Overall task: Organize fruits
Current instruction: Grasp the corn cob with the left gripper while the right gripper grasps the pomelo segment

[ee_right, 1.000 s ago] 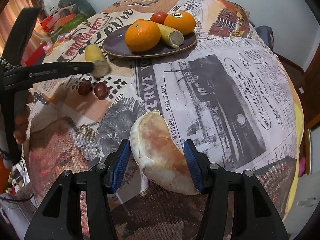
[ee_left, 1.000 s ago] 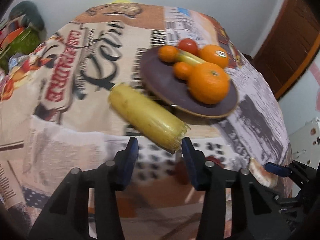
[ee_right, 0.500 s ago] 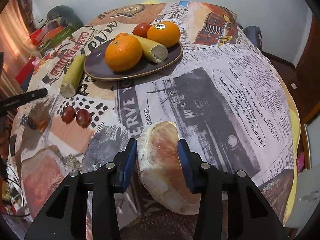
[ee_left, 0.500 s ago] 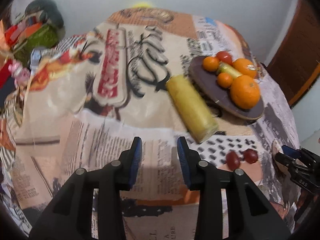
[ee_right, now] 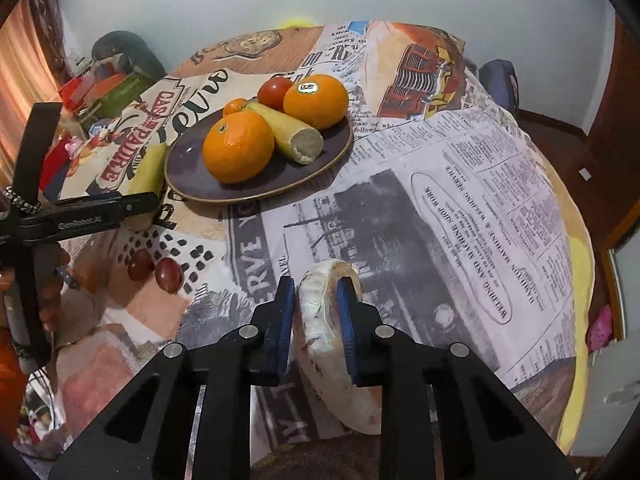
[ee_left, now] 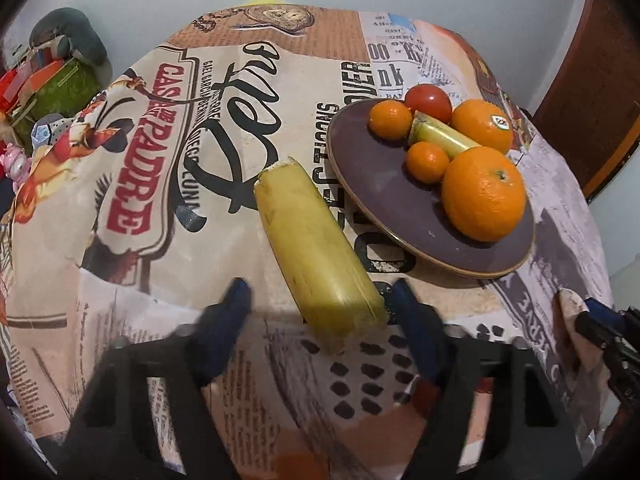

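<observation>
Behind left gripper point(ee_left: 320, 300) two grapes point(ee_right: 154, 271), right-wrist view only, right gripper point(ee_right: 316, 316) pinching peel point(ee_right: 328, 340)

Soft, even indoor light; my left gripper point(ee_left: 320, 312) is smeared with motion blur and casts a dark shadow. Fisheye bends the edges, corners go black.

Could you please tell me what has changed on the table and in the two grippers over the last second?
The right gripper has closed from open to clamped on the pale fruit slice. The left gripper swung away to the left, then came back, and is now wide open with the yellow fruit piece between its fingers, not gripped. The plate, its fruit and the two grapes stayed put.
</observation>
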The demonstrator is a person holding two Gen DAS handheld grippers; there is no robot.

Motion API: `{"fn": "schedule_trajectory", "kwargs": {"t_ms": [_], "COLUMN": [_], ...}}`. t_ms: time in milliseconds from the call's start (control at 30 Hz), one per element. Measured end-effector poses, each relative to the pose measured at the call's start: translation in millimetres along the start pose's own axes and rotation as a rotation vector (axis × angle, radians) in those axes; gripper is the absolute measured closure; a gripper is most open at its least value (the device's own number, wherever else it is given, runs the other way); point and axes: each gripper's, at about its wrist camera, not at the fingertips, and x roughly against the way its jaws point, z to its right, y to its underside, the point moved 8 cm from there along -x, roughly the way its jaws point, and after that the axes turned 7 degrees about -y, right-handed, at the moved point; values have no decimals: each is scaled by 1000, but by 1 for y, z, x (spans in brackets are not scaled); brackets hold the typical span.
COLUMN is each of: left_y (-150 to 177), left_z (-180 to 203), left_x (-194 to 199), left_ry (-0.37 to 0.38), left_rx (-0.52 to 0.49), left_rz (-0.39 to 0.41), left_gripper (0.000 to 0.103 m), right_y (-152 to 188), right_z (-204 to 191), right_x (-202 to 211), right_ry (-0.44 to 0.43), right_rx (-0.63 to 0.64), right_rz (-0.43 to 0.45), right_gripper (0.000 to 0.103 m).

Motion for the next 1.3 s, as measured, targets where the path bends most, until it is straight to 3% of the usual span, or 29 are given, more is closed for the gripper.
{"fn": "schedule_trajectory", "kwargs": {"t_ms": [100,233,400,533,700,1000,1067,1167,1300], "left_y": [3,12,31,50,62,37,31,24,15], "left_z": [1,-7,-21,-29,-32,-22,-20,-18,-12], "left_x": [2,11,27,39,45,27,20,10,0], "left_ry": [63,59,75,89,104,104,102,104,92], "left_rx": [14,3,-32,-66,-105,-131,-129,-119,-129], "left_rz": [-2,15,14,6,-15,-38,-46,-61,-63], "left_gripper": [54,62,65,65,65,65,64,62,60], "right_y": [0,1,12,21,21,20,19,18,17], "right_z": [1,5,15,19,27,25,26,29,29], "right_x": [0,0,-8,-6,-6,-19,-19,-17,-15], "right_ry": [-7,18,76,72,58,67,57,57,63], "right_rx": [0,6,22,19,7,45,33,21,28], "right_rz": [-5,-5,-57,-70,-81,-97,-91,-82,-73], "right_gripper": [83,83,59,54,40,40,43,57,58]}}
